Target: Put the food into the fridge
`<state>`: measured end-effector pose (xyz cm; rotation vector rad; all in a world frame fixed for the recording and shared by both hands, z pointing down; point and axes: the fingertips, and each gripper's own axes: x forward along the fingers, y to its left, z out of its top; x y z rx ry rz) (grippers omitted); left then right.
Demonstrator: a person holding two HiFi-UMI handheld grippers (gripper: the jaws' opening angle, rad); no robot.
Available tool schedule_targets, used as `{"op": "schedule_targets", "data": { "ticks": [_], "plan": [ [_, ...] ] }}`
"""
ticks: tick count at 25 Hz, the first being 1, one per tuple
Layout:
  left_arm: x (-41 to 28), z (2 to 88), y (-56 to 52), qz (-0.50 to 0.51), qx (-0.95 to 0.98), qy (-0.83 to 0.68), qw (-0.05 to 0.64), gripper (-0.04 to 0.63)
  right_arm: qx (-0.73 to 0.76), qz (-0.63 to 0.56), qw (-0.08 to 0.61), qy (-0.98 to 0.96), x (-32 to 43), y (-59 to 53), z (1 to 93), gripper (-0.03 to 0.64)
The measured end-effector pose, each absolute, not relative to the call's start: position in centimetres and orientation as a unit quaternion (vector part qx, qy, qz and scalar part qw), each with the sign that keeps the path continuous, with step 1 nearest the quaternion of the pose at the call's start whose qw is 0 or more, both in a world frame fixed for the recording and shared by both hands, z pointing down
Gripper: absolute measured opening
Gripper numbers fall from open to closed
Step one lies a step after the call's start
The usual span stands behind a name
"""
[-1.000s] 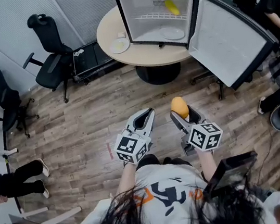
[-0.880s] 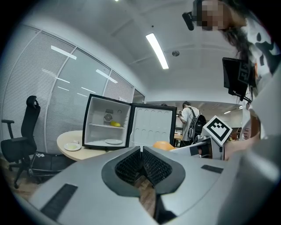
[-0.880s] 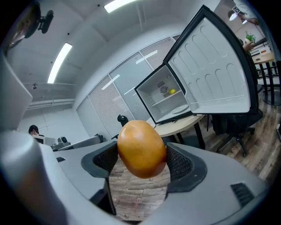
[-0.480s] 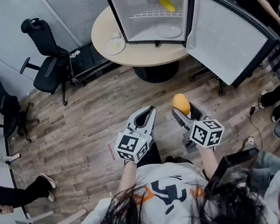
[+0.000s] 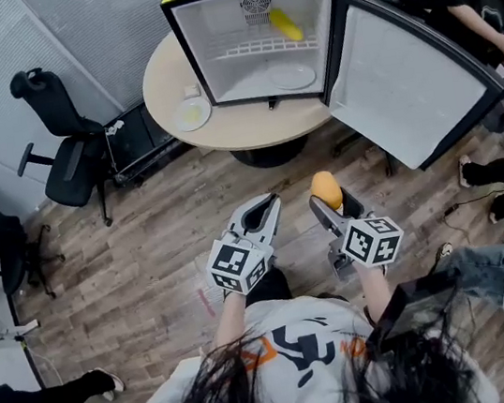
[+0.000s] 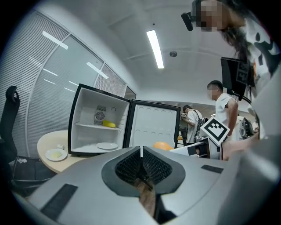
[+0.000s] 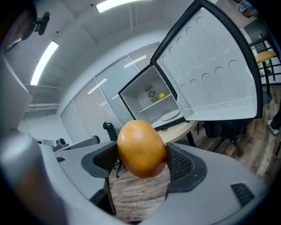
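The right tongs (image 5: 331,204) clamp a smooth, egg-shaped orange fruit (image 7: 141,148). The left tongs (image 6: 141,154) are pressed together, empty.

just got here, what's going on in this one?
A person holds a tool in each hand and faces a mini fridge that sits on a round table with its door swung open. The right tool is shut on an orange fruit, held in the air short of the table. The left tool is shut and empty. Inside the fridge, a yellow item lies on the shelf and a plate sits on the bottom. The fruit is not yet in.
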<state>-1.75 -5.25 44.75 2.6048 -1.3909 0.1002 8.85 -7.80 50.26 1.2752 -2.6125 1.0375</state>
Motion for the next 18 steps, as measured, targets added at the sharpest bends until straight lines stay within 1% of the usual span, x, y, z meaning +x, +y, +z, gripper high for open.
{"op": "schedule_targets", "data": {
  "ticks": [10, 18],
  "plan": [
    [-7.0, 44.2, -12.9, 0.030, 0.905, -0.413, 0.093, 0.012, 0.458, 0.342, 0.018, -0.821, 3.3, -14.1, 50.0, 0.342],
    [-11.5, 44.8, -15.8, 0.026, 0.913, -0.394, 0.101, 0.014, 0.476, 0.344, 0.020, -0.809, -1.0, -16.7, 50.3, 0.342]
  ]
}}
